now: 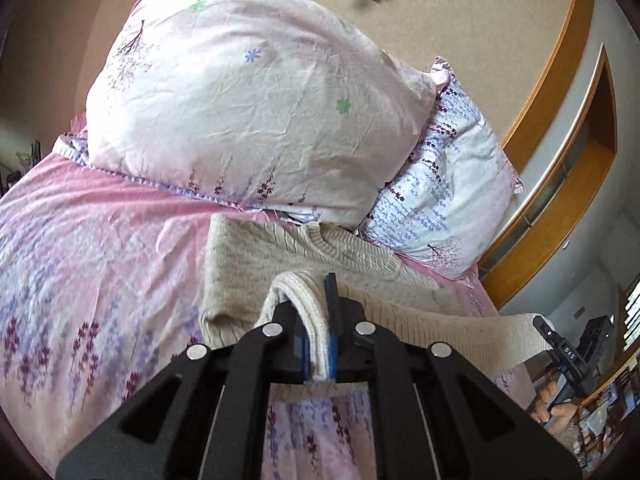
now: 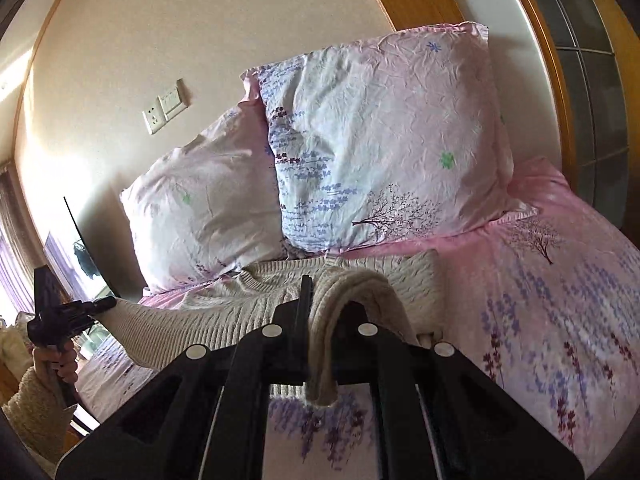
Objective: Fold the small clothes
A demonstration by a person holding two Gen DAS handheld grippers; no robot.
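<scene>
Left wrist view showed the left gripper [image 1: 320,320] clamped on a bunched corner of the cream knit sweater [image 1: 256,264], whose body lay on the pink floral bedspread [image 1: 100,240] just below the pillows [image 1: 248,100]. Only a narrow roll of ribbed hem sat between the pads, so the knit seemed likely to slip out under its own weight. At the right edge the right gripper [image 1: 540,326] held the hem's far end, the band between them stretched taut; pulling apart harder would probably tear one corner free.

Right wrist view showed the right gripper [image 2: 320,312] pinched on a thick fold of the same sweater [image 2: 224,300], with the left gripper [image 2: 106,302] off to the left. The collar end rested against the pillows [image 2: 380,140], so carrying the hem forward might drag the garment askew.
</scene>
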